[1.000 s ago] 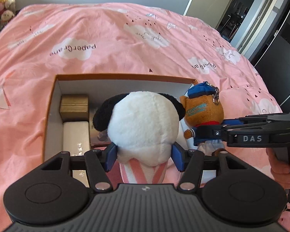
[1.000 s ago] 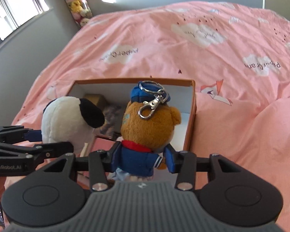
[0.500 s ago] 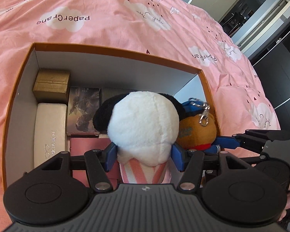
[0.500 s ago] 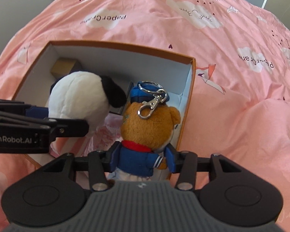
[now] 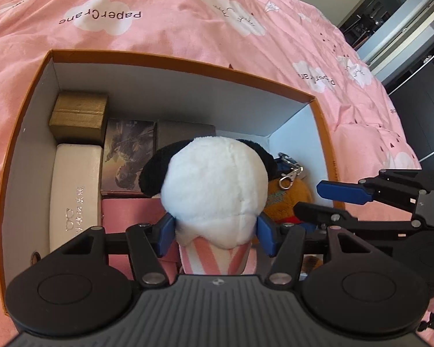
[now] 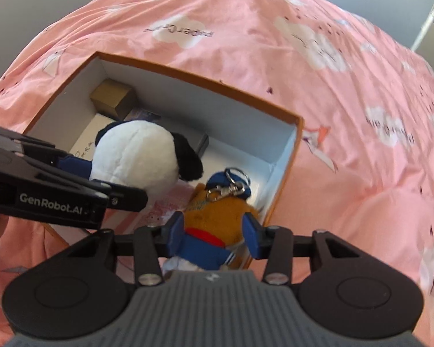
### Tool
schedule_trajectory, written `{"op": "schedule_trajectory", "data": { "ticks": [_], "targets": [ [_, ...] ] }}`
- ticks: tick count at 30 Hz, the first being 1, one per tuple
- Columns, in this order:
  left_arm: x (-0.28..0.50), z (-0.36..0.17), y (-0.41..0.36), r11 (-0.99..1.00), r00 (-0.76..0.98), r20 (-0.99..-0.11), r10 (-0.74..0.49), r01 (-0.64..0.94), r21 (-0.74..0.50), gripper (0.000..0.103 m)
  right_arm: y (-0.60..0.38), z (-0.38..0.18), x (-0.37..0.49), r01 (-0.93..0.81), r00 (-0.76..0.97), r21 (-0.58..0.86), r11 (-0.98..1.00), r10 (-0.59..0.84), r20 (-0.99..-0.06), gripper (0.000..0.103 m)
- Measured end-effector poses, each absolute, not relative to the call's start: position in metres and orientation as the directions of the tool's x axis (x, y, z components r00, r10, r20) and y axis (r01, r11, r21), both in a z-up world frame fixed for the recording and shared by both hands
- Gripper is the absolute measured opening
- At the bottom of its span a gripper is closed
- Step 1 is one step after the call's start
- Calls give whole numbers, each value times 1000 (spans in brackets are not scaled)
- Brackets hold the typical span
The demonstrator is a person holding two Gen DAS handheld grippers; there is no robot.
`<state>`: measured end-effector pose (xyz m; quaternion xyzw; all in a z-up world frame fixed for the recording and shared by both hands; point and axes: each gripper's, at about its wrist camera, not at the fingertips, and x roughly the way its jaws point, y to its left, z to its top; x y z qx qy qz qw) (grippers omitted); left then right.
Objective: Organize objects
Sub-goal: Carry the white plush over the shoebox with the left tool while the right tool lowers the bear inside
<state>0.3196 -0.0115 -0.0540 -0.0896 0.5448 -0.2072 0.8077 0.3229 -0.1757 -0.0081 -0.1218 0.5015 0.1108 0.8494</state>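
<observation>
Left wrist view is filled by a bed covered in a pink duvet (image 5: 165, 31), its soft creased cotton printed with white clouds and the words "PaperCrane"; a dark doorway and grey wall are seen beyond the bed's far right corner. An open cardboard box (image 5: 29, 92), orange outside and matt white inside, is set on the duvet. Along the box's left wall a glossy cream glasses case (image 5: 73, 196) is laid, with a small gold ribbed box (image 5: 79, 114) in the far left corner. Beside these a dark illustrated card box (image 5: 128, 150) and a grey box (image 5: 185, 131) are seen, and a pink flat packet (image 5: 124, 214) lies nearer the front.

The panda plush (image 5: 214, 185), round, fluffy and white with black ears and a pink-striped body, is gripped at its neck by the left gripper (image 5: 215, 231), whose jaws are closed narrowly on it, and it is held upright over the middle of the box. From the right wrist view the bear keychain plush (image 6: 217, 217), of short orange-brown pile with a blue cap, blue jacket, red collar and a metal clasp, is seen low inside the box against its right wall. The right gripper (image 6: 214, 234) is placed around it, its blue pads set at either side of the jacket; whether the bear is pressed or merely flanked cannot be told.
</observation>
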Motion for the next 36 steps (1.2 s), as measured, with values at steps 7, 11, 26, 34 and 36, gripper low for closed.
{"op": "schedule_trajectory", "data": {
  "ticks": [7,11,26,34,36],
  "targets": [
    [322,-61,-8,898,305,-848,-434,223,-379,67,-167,-35,334,-402,397,-174,899,0,-918,17],
    [324,-62,-9,899,301,-851,-431,225,-376,67,-156,-49,332,-473,363,-234,850,-55,-930,13],
    [324,-40,-27,857,320,-838,-443,425,-291,67,-175,-27,328,-458,403,-176,872,27,-915,6],
    [331,-19,-85,687,366,-846,-388,727,0,67,-215,12,338,-349,495,-101,931,92,-864,7],
    [332,-20,-98,624,375,-847,-376,778,67,67,-221,14,341,-331,505,-100,938,87,-859,7]
  ]
}}
